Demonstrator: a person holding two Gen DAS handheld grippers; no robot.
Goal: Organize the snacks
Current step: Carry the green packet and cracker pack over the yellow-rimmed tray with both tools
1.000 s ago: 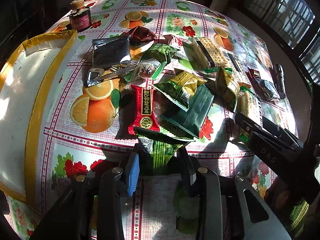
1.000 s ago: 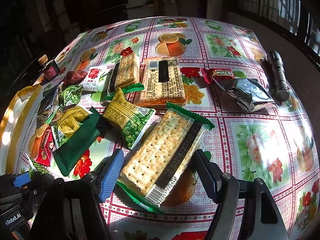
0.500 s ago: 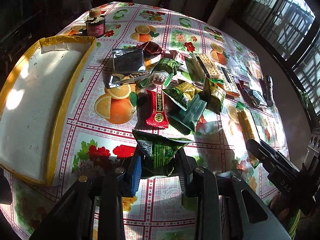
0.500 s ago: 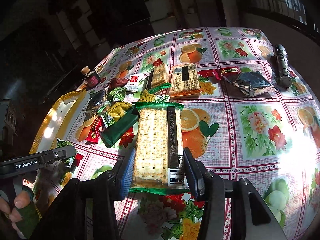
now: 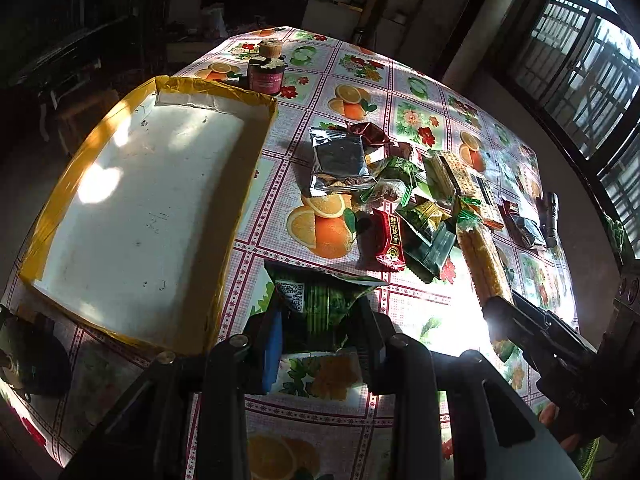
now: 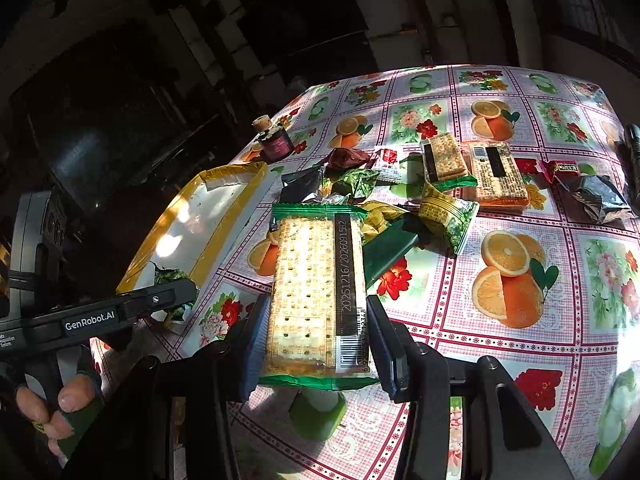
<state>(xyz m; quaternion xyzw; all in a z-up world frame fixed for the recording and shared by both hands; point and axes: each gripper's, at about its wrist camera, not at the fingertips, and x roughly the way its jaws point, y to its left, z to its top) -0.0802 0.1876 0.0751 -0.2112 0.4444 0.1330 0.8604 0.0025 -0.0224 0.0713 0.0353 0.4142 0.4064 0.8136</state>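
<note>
My left claw (image 5: 320,338) pinched the green packet (image 5: 316,300) and my right claw (image 6: 316,340) clamped the cracker pack (image 6: 316,284), both lifted off the bench (image 6: 540,360) beside the tray (image 5: 140,208), presumably so I could drop them in together.

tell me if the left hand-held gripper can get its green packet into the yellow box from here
Probably yes: the left hand-held gripper holds the green packet right beside the yellow box, whose open white floor looks bare.
</note>
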